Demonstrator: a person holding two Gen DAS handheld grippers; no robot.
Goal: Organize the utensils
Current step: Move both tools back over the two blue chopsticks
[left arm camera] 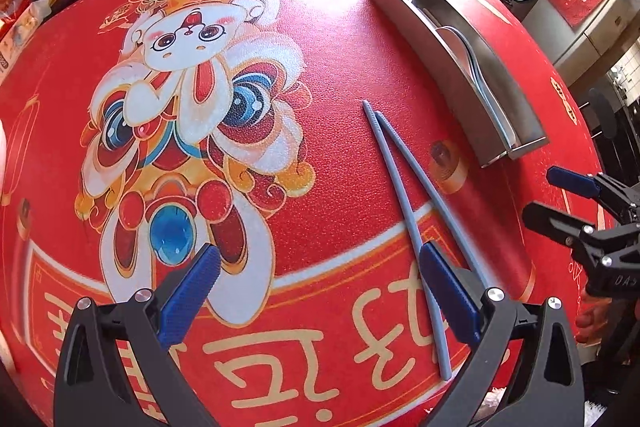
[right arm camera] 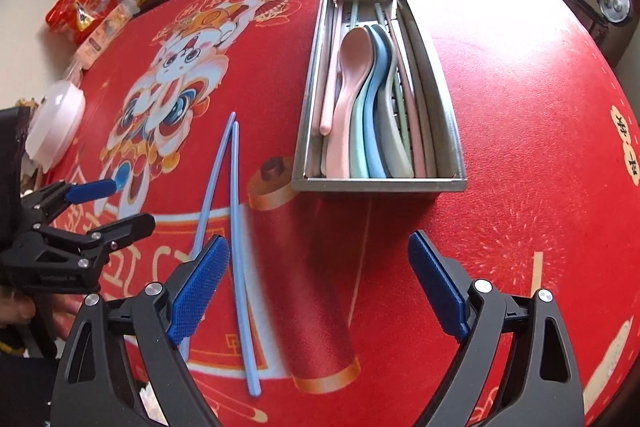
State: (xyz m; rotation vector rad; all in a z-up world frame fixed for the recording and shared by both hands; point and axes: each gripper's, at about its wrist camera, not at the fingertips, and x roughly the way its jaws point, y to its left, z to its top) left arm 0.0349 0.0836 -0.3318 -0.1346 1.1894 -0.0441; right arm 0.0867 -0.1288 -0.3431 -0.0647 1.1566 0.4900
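The right gripper (right arm camera: 318, 287) is held with its jaws wide apart and nothing between them; the left gripper (left arm camera: 320, 299) is likewise spread and empty. Just beside the right gripper's left pad, the pair of blue chopsticks (right arm camera: 236, 211) is laid loose on the red printed tablecloth (right arm camera: 520, 147), tips nearly touching at the far end and splayed toward the near end. Their long axis is run away from the tongs, roughly parallel to the steel utensil tray (right arm camera: 456, 183), which is set near their right and already filled with spoons (right arm camera: 352, 99) and other chopsticks. In the left wrist view, the chopsticks are crossed by the left gripper's right pad, so neither hand is judged clearly nearer.
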